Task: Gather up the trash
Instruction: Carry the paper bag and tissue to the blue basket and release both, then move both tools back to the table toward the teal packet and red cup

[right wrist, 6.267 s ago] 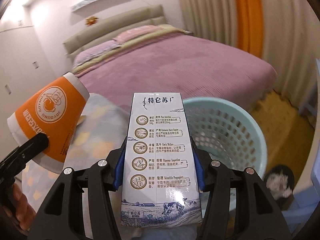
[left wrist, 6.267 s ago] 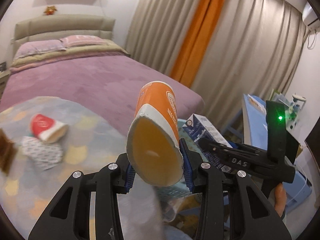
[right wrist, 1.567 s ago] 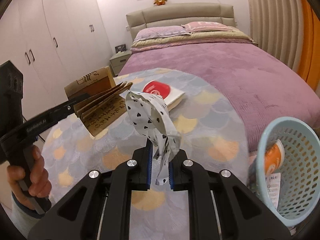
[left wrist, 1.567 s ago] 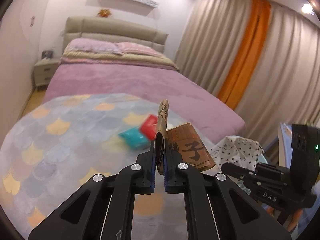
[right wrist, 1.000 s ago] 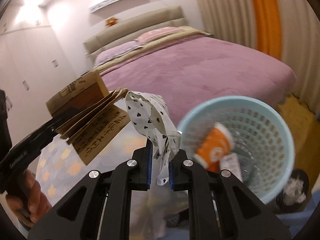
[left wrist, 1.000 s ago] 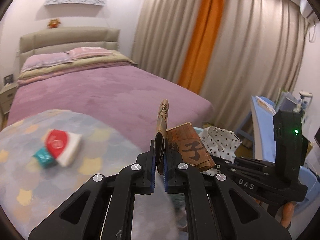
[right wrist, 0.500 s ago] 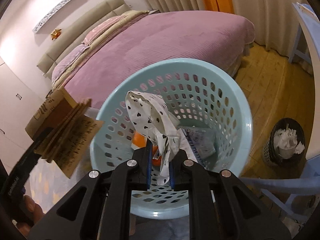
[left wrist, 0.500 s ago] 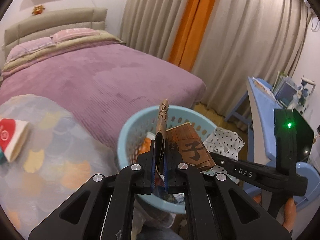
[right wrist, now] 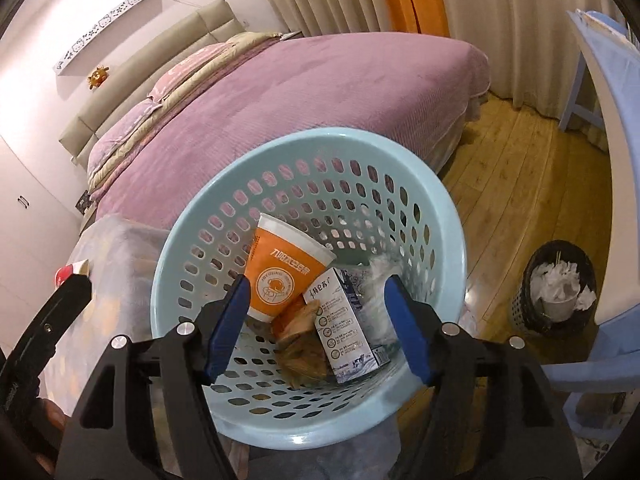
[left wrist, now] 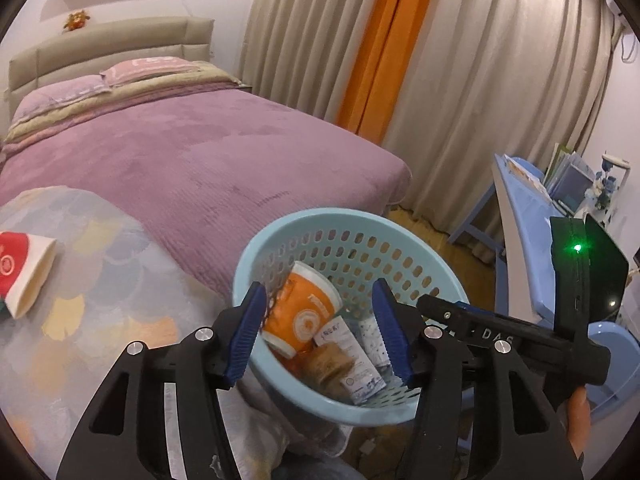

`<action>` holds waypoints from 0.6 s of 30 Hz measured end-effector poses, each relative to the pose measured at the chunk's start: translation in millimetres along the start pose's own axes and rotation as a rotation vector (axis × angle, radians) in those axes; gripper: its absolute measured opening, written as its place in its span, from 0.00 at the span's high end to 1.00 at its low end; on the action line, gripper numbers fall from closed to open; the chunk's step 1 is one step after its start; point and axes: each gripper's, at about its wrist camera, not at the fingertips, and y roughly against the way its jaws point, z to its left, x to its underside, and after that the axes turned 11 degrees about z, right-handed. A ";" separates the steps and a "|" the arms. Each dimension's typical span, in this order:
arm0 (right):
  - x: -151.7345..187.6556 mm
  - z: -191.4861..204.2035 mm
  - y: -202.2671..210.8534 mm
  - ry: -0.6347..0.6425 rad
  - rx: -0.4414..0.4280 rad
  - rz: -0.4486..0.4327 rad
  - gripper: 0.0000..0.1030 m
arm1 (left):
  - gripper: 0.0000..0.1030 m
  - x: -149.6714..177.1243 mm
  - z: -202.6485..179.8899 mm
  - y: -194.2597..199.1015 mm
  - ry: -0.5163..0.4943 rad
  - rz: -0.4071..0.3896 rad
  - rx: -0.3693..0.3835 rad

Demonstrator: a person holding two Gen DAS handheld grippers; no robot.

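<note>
— Item one, the bin?

— A pale blue perforated basket (right wrist: 440,216), standing on the floor between the purple bed (left wrist: 208,160) and the tabletop with the scale-patterned cover (left wrist: 100,304). Both grippers hang above its mouth.

— Contents?

— An orange paper cup (right wrist: 286,276), lying tilted, mouth toward the far wall. Just beside it a white milk carton (right wrist: 346,328) on its side. Between and under those, a brown folded cardboard piece (right wrist: 304,348). A white spotted scrap (right wrist: 380,280), blurred, at the carton's right.

— Left gripper (left wrist: 320,328)?

— Jaws opening, blue pads well apart, nothing between them; the cup and carton show through the gap, down inside the basket.

— Right gripper (right wrist: 318,322)?

— Same entry: jaws opening, pads apart, nothing gripped. The spotted scrap sits just inside the right pad's line, but whether it touches I cannot tell.

— Anything left outside the basket?

— One red-and-white flattened cup (left wrist: 22,264) on the tabletop, at the far left, well apart from the basket.

— Surroundings?

— Beige curtains with an orange panel (left wrist: 384,52), a blue chair (right wrist: 600,92), and a small black bin of white paper (right wrist: 558,288) on the wooden floor.
</note>
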 end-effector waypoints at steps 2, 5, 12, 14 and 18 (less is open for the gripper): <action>-0.3 -0.5 3.7 -0.002 -0.018 -0.004 0.36 | 0.44 2.2 3.1 7.4 0.012 -0.014 0.002; 0.4 4.3 8.8 0.016 -0.021 -0.010 0.36 | 0.44 4.5 10.6 20.1 0.036 -0.037 0.004; 7.7 37.6 19.1 0.088 -0.037 -0.016 0.36 | 0.44 15.0 29.4 48.3 0.084 -0.082 -0.013; 10.7 51.6 21.9 0.123 -0.042 -0.022 0.36 | 0.44 18.3 36.7 57.3 0.098 -0.092 -0.025; 18.9 81.2 22.5 0.205 -0.051 -0.024 0.36 | 0.44 25.3 59.0 79.1 0.149 -0.123 -0.053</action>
